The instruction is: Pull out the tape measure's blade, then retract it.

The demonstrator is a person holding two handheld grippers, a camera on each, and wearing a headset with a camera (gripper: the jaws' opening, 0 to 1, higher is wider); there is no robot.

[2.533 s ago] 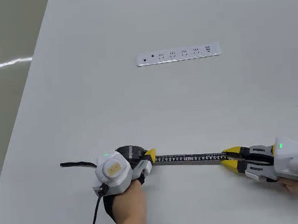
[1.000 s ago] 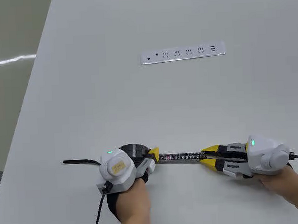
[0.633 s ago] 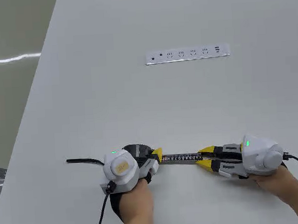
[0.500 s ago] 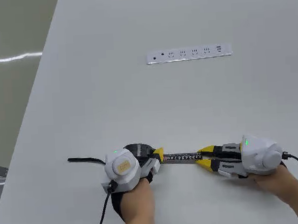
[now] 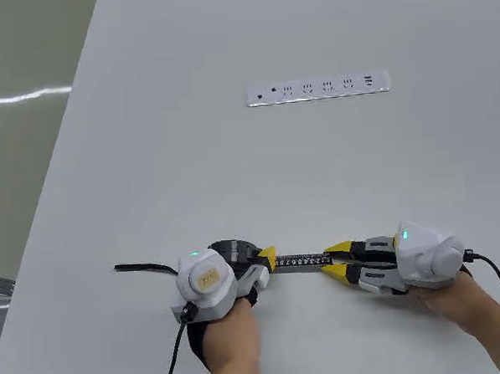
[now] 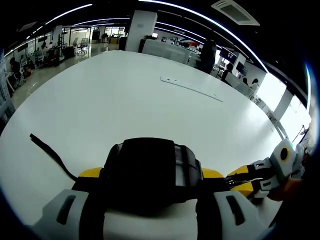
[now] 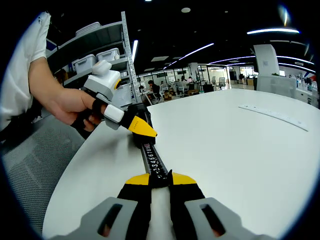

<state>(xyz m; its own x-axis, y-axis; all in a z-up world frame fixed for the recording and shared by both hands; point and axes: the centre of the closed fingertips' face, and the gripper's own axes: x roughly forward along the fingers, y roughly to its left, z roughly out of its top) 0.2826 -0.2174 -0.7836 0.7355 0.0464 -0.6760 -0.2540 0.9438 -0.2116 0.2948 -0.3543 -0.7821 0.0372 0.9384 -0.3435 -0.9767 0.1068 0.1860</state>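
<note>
On the white worktop [image 5: 231,154] the left tongs [image 5: 256,266] are pressed on the black tape measure [image 6: 150,172], holding its case between them. Its drawn-out blade [image 5: 300,261] runs from there to the right tongs [image 7: 159,179], which pinch its end.

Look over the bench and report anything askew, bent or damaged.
Nothing stands out. The blade runs straight and flat, without a kink, from the tape measure in the left hand-held gripper to the right hand-held gripper. The strap lies loose beside it. The power strip lies flat farther back.
</note>
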